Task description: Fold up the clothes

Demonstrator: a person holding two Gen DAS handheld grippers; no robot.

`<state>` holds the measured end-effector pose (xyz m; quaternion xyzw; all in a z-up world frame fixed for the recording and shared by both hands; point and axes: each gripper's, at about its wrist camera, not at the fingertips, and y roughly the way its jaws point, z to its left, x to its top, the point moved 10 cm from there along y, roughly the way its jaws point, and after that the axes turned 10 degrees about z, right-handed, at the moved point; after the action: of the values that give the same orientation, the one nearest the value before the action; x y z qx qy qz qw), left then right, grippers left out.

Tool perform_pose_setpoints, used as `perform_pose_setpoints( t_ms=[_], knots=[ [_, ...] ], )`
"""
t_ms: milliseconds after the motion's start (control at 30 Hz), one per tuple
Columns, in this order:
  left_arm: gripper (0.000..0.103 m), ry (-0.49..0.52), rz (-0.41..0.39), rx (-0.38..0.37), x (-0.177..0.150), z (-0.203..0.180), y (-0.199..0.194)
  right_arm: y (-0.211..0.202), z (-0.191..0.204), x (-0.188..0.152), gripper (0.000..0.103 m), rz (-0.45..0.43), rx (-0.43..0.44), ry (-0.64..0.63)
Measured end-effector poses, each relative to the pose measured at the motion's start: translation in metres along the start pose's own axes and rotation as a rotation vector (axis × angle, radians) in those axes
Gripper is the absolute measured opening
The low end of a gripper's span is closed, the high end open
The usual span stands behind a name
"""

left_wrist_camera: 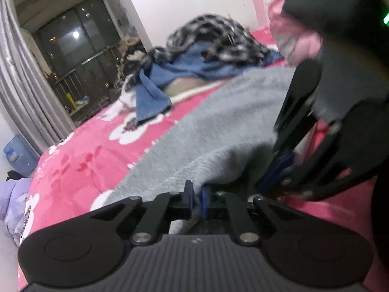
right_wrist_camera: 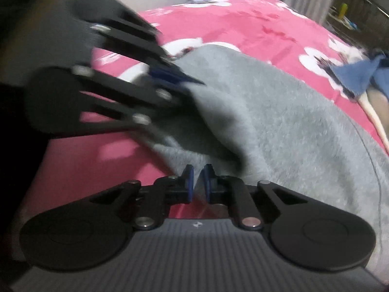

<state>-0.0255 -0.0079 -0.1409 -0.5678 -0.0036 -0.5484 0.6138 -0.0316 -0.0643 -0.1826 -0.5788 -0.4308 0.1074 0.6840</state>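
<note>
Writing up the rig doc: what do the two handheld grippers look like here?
Both match: the left gripper and right gripper have matte black scissor linkages with silver pivot screws, round black side discs, blue pads on the fingertips and a ribbed grey body. A green light glows on the right unit's housing in the left view. No cables, hands or sleeves are visible.

Grey fleece garment (left_wrist_camera: pixel 218 121) on pink bedspread (left_wrist_camera: pixel 80 155) printed with white flowers.
</note>
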Motion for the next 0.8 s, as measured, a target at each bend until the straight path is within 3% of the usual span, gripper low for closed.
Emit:
perform_pose_setpoints(
  t_ms=[100,300,467,600,733,800],
  knots=[
    [0.007,0.011,-0.008,-0.043,-0.003,0.003,-0.012,0.004,-0.012,0.006,0.000,-0.014,-0.051,0.058],
    [0.007,0.231,0.044,-0.051,-0.019,-0.018,0.003,0.012,-0.020,-0.001,0.000,0.014,-0.104,0.115],
    [0.008,0.416,0.088,-0.057,-0.033,-0.033,0.015,-0.002,-0.031,-0.012,0.000,0.014,-0.055,0.175],
    [0.008,0.563,0.124,-0.062,-0.045,-0.045,0.025,-0.038,-0.037,-0.026,0.003,0.013,-0.048,0.176],
    [0.008,0.550,0.125,-0.058,-0.047,-0.044,0.023,-0.071,-0.043,-0.015,0.004,-0.086,0.019,0.250],
    [0.008,0.542,0.126,-0.055,-0.049,-0.044,0.022,-0.063,-0.042,-0.004,0.004,-0.109,0.003,0.242]
  ],
)
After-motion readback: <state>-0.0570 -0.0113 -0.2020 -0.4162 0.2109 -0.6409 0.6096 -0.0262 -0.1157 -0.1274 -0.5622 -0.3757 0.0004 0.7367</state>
